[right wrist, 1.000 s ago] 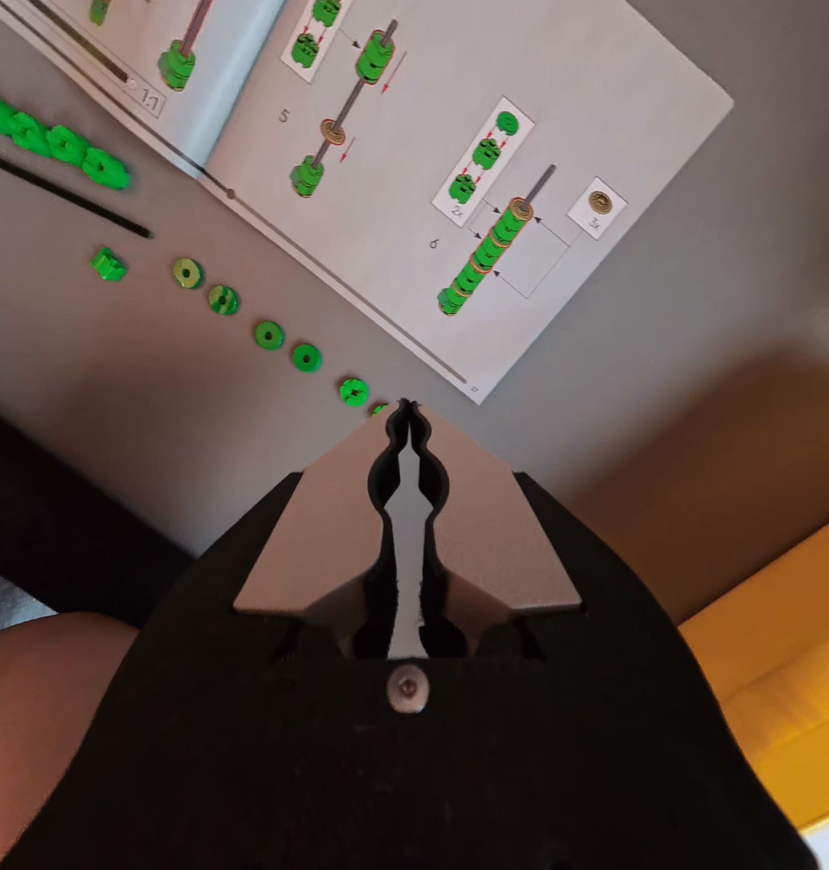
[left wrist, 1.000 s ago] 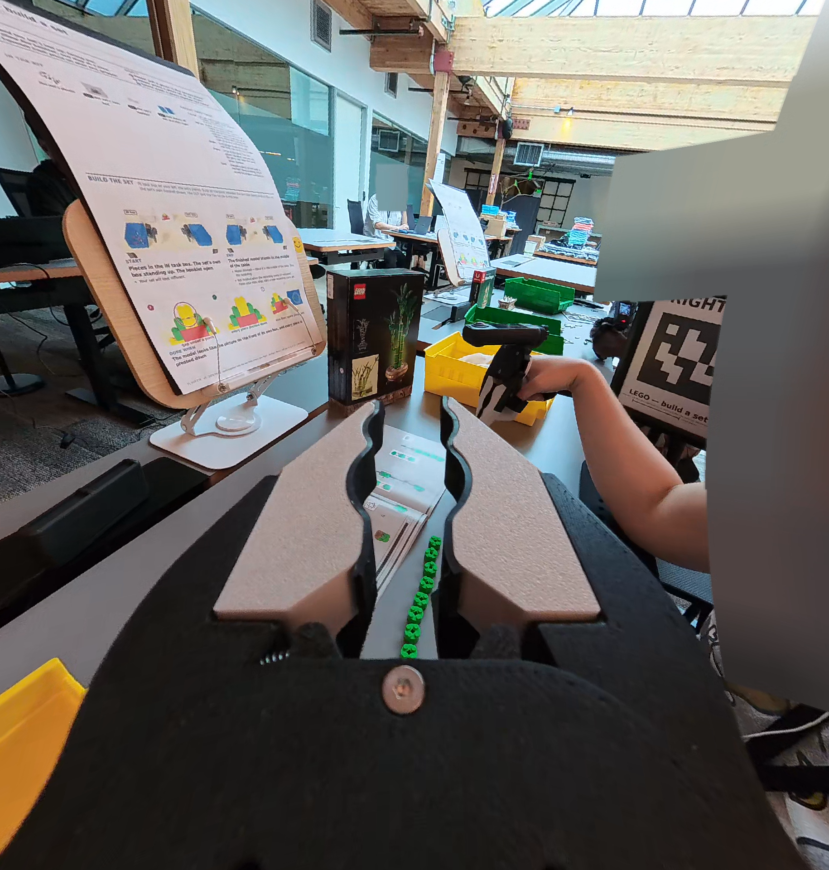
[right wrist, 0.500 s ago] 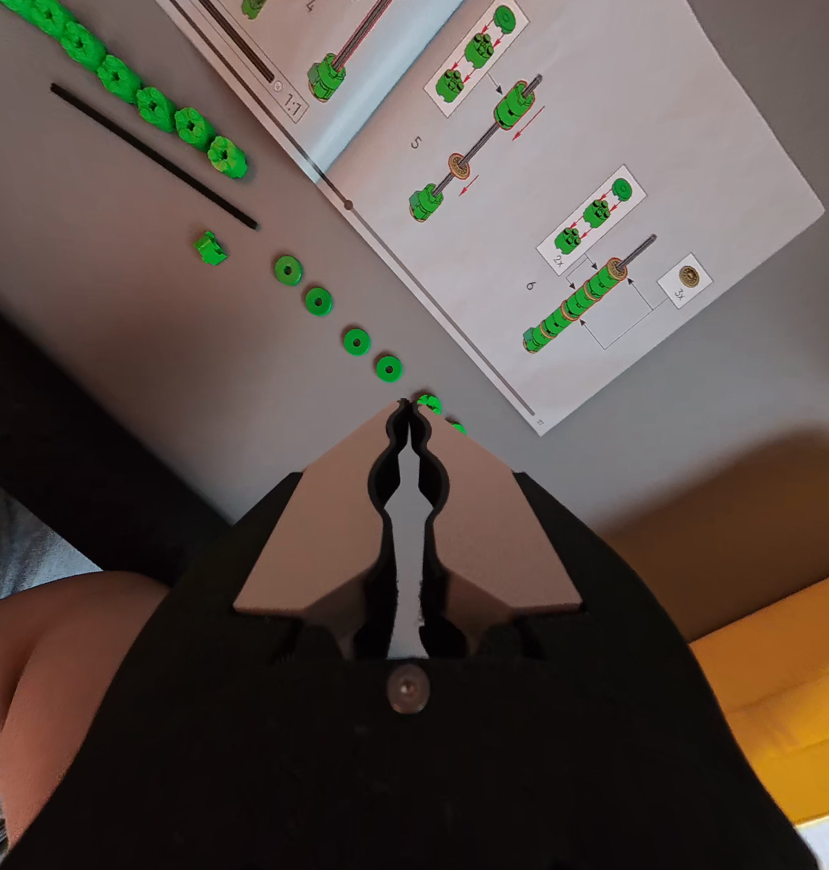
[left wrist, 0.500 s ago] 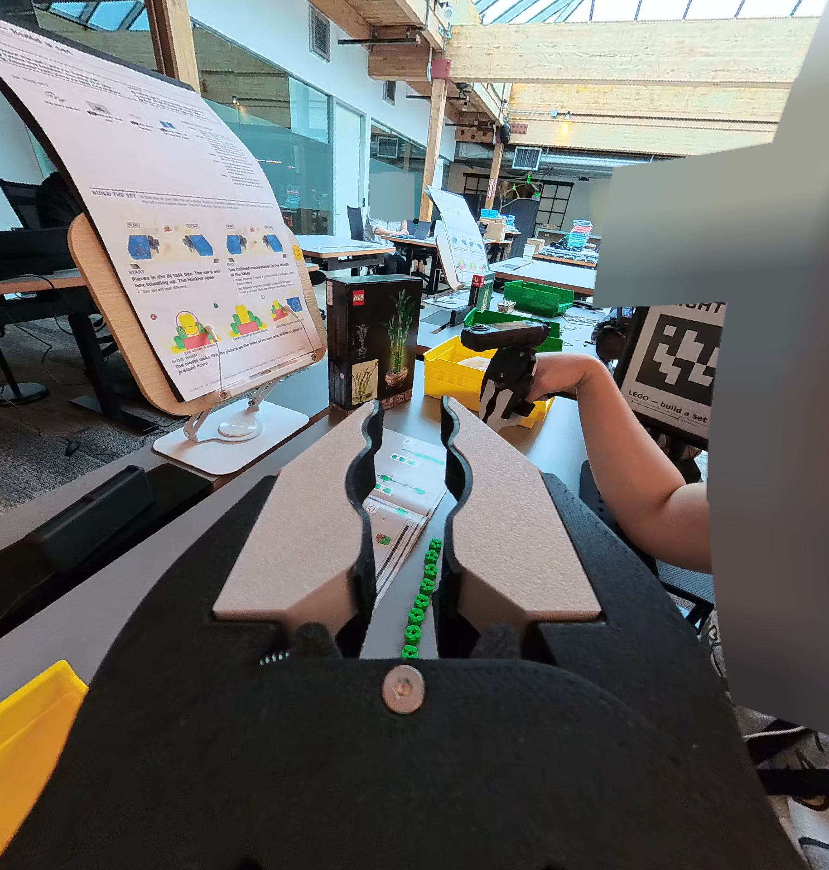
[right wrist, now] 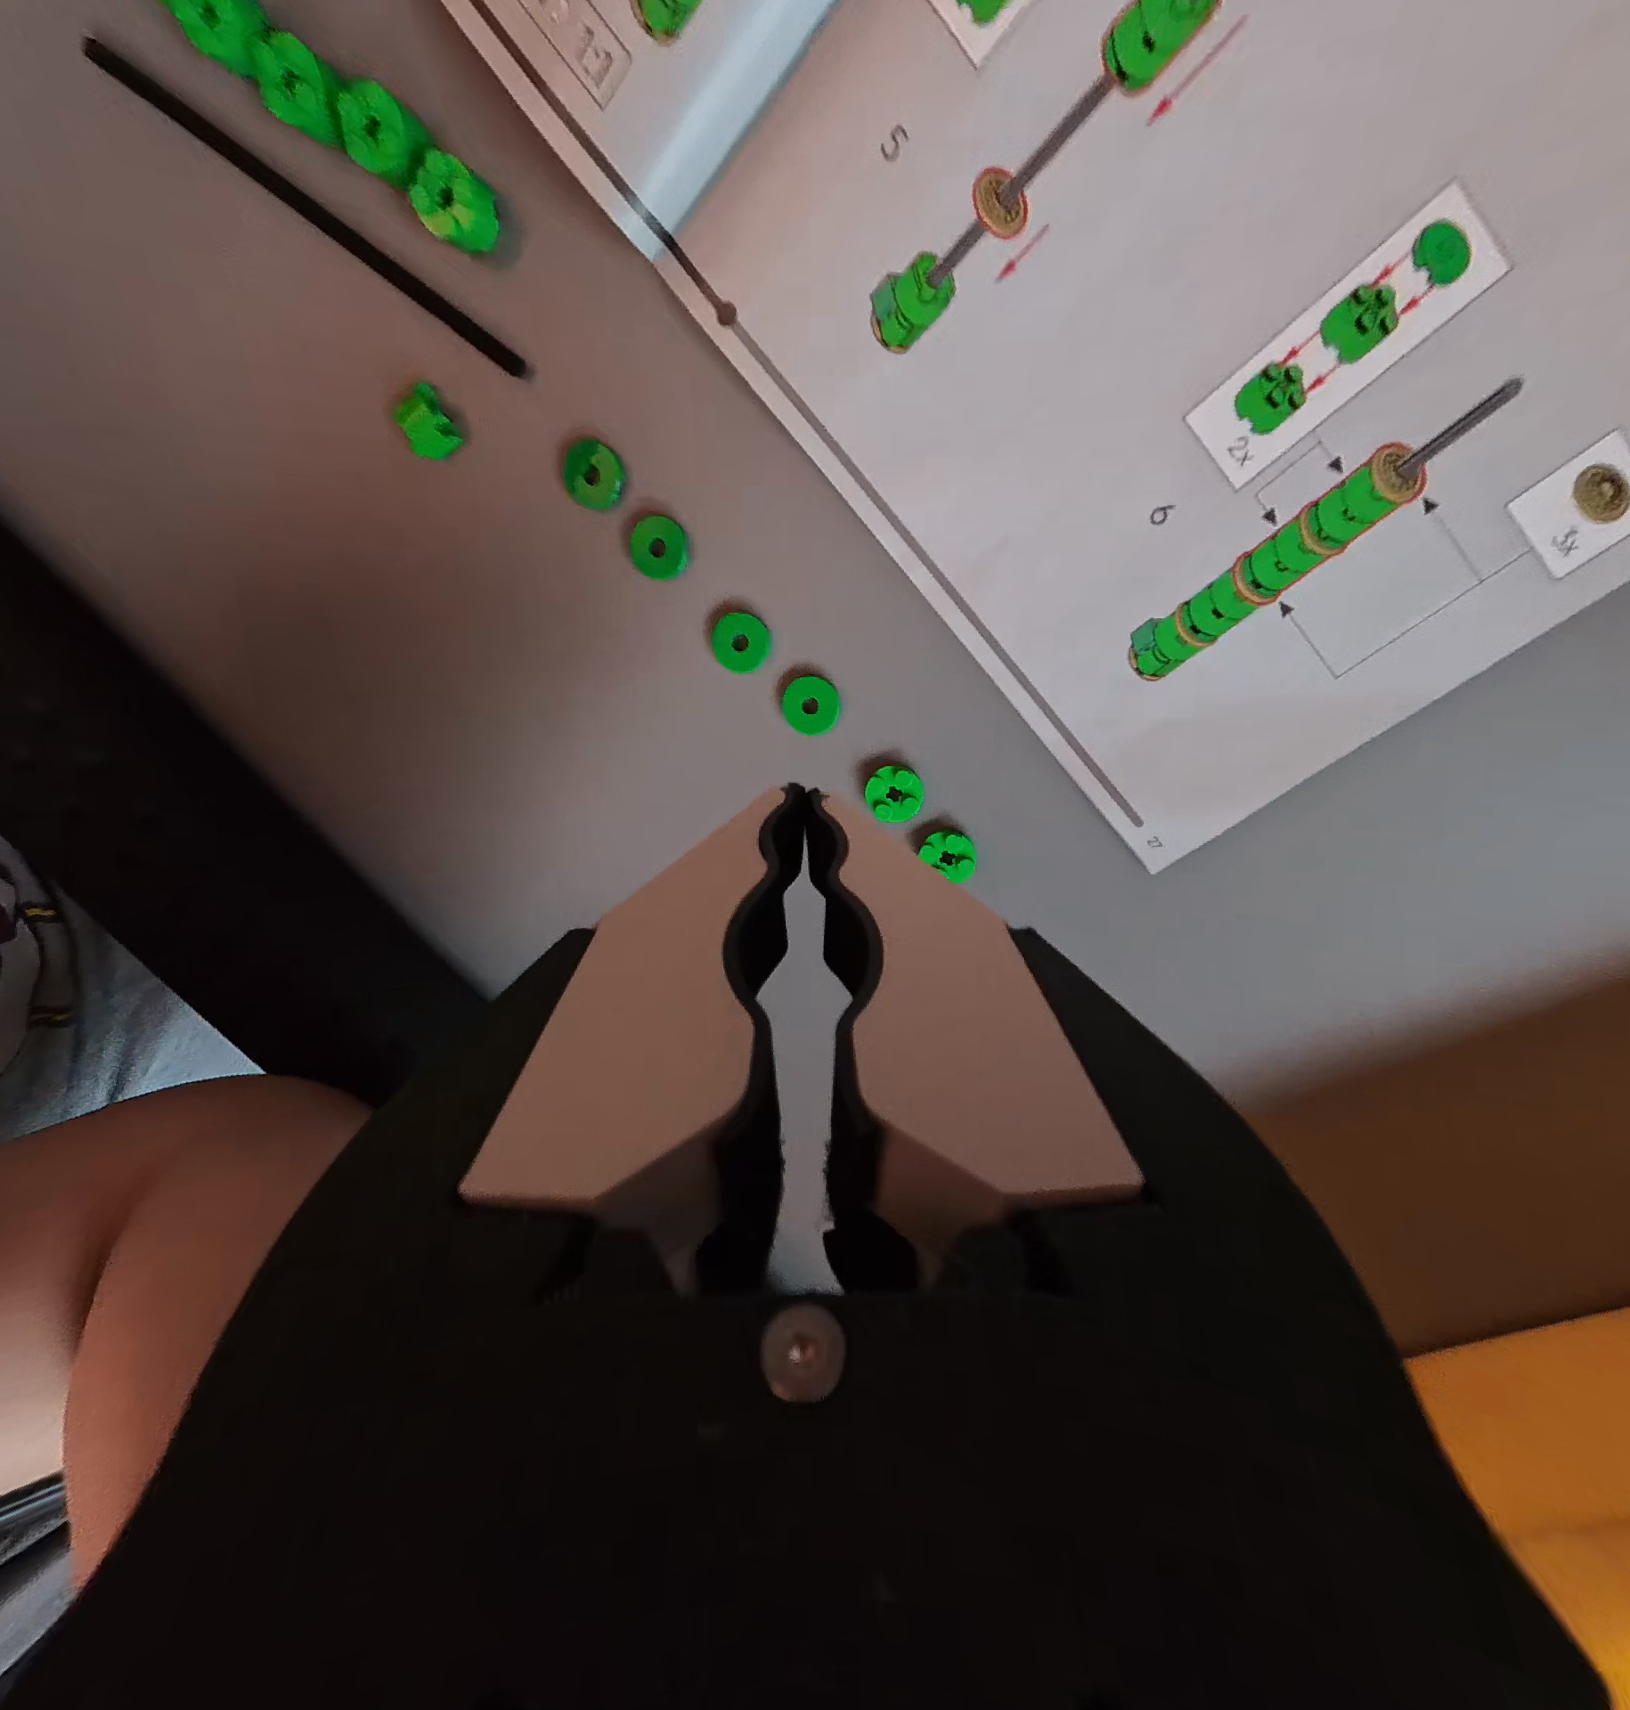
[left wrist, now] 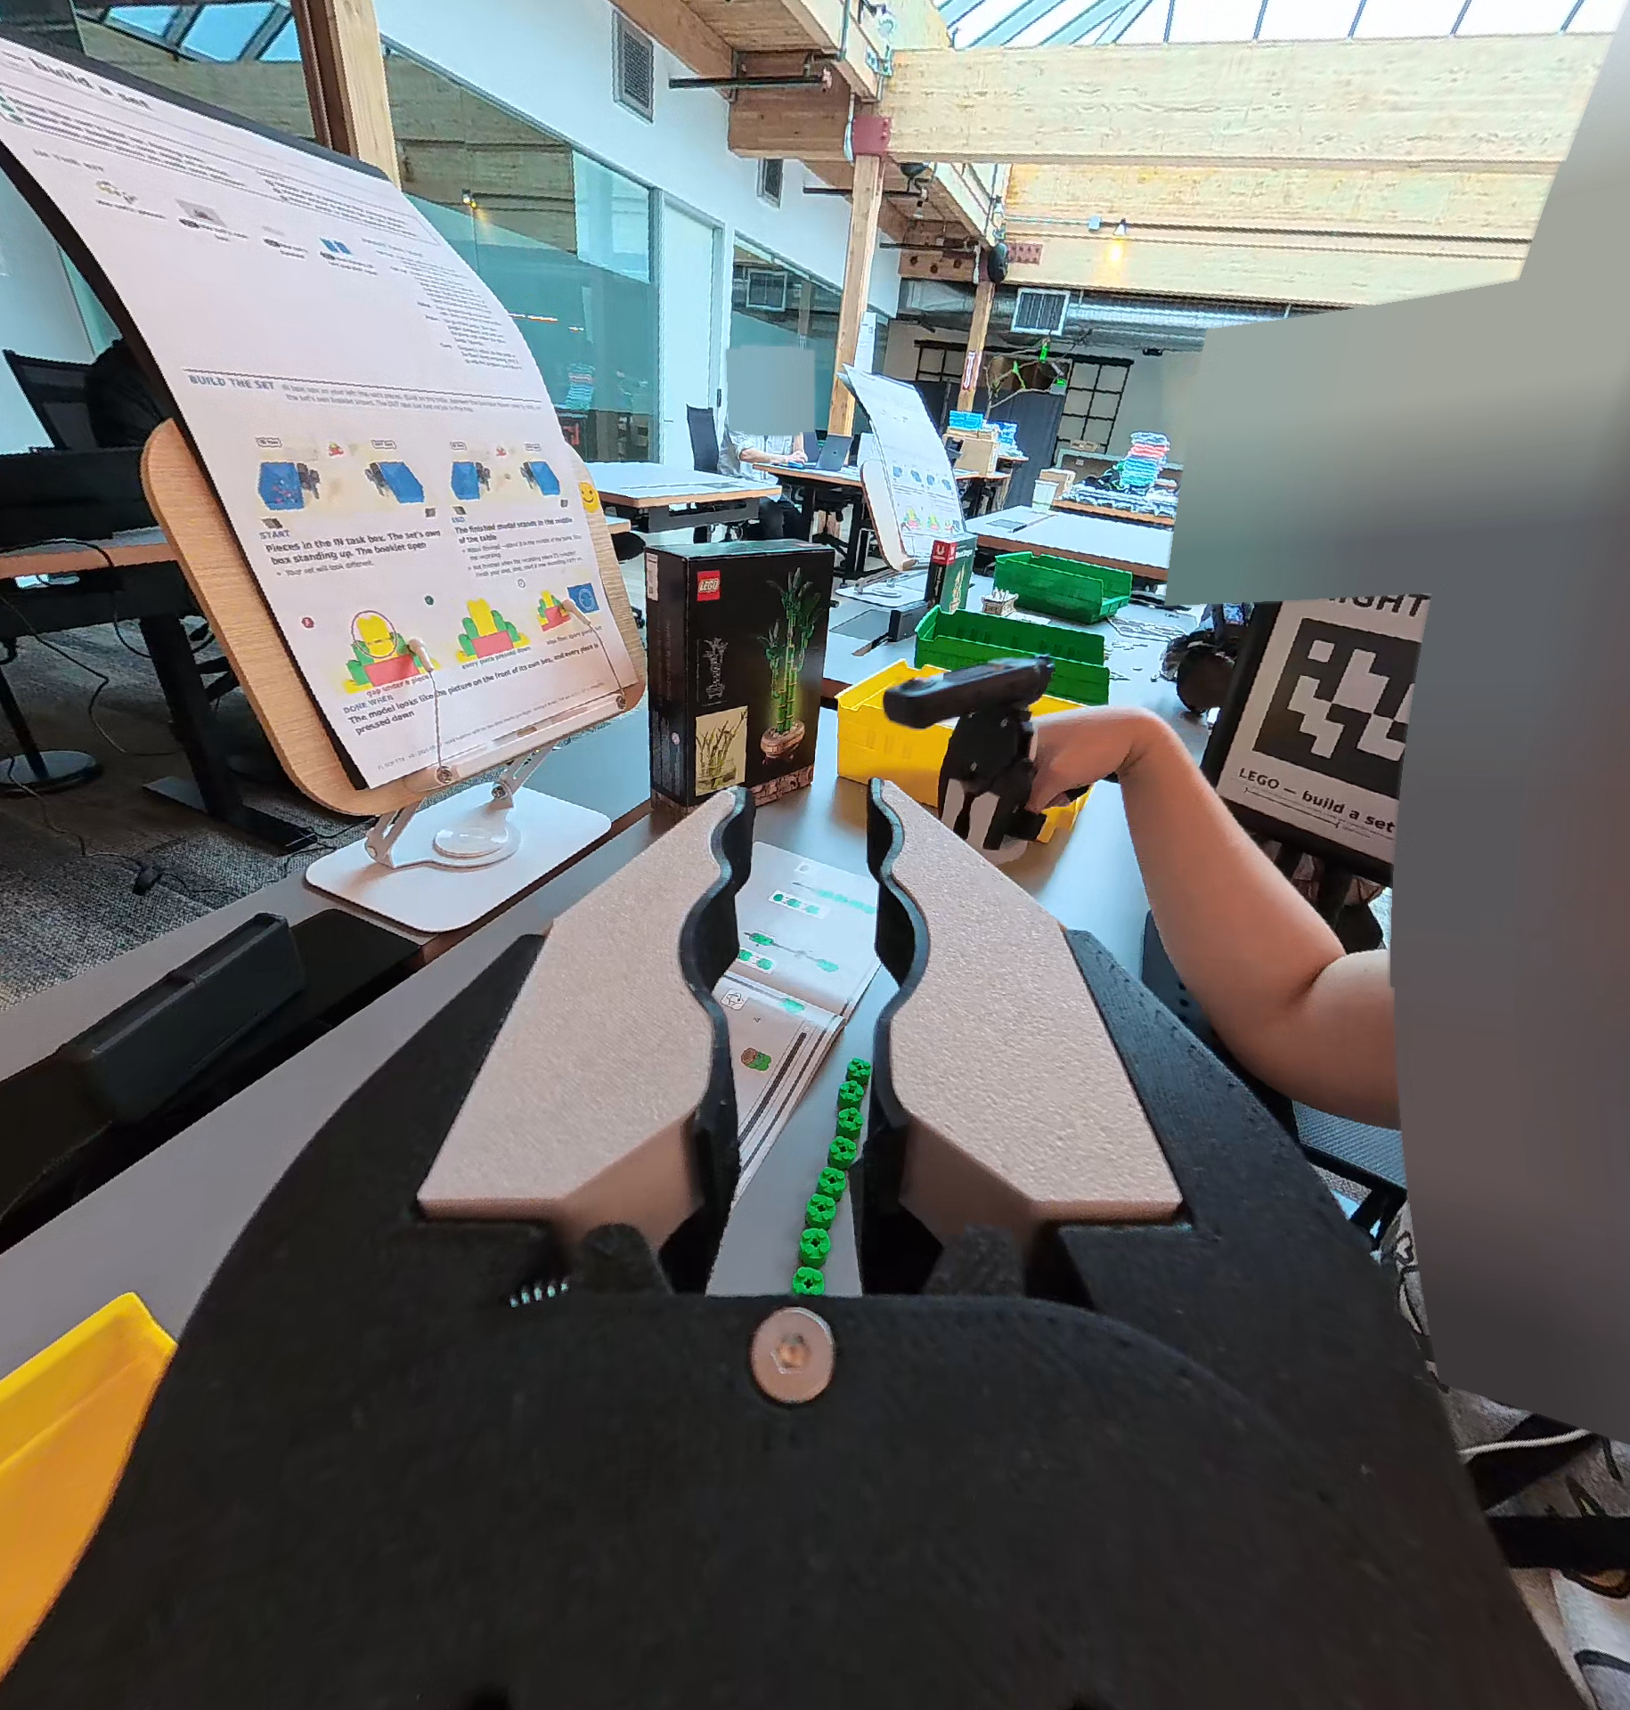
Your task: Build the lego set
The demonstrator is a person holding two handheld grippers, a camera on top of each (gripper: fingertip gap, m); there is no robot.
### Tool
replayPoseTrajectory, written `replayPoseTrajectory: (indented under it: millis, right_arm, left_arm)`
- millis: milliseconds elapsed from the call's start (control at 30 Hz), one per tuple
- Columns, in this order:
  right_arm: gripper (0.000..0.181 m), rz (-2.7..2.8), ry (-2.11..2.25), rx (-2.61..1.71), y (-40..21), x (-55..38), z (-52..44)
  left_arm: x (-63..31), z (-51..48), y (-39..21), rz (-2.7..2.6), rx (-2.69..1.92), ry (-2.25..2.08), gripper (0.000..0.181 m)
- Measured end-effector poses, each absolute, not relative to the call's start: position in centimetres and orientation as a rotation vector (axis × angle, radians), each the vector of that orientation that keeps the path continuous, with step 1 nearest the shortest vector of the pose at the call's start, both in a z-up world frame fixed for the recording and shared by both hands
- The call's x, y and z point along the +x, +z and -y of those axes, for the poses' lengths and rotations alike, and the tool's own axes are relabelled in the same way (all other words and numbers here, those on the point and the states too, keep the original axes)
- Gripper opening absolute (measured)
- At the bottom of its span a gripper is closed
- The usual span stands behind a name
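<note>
My right gripper [right wrist: 797, 794] is shut and empty, pointing down close over the grey table. Its tips are just left of the two nearest green round plates [right wrist: 895, 793] in a diagonal row of several [right wrist: 740, 641]. A small green piece [right wrist: 430, 422], a thin black axle [right wrist: 312, 217] and a row of green round bricks [right wrist: 376, 130] lie farther up left. The open booklet [right wrist: 1117, 416] lies to the right. My left gripper [left wrist: 809, 814] is open and empty above the table, with the brick row [left wrist: 830, 1175] and the booklet [left wrist: 793, 935] showing between its fingers. The right gripper [left wrist: 978, 749] shows beyond it.
A yellow bin [right wrist: 1579, 1499] is at the lower right, also seen behind the right gripper [left wrist: 885, 731]. Another yellow bin [left wrist: 43, 1443] is at the near left. The set's black box [left wrist: 737, 675], an instruction stand [left wrist: 376, 518] and a marker sign [left wrist: 1320, 731] stand at the back. About 45 centimeters separates my left fingertips from my right. The small green piece [right wrist: 430, 422] sits 15 centimeters or so from the ends of my right fingers.
My right gripper has moved left along the plate row and down closer to the table, staying shut. The left gripper has barely moved and stays open.
</note>
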State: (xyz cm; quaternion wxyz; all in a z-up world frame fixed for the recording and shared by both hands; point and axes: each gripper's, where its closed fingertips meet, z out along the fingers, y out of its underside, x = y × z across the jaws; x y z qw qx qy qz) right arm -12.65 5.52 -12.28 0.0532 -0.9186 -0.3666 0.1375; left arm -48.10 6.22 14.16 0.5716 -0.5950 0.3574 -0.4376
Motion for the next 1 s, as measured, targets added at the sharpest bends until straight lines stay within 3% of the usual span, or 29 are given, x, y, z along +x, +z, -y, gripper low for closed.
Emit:
replayPoseTrajectory:
  millis: [1000]
  right_arm:
    - [0.0,1.108,0.411,-2.771,-11.6,-12.8,-5.4]
  left_arm:
    - [-48.1,-6.2,14.1,-0.847,-1.403,-1.021,0.023]
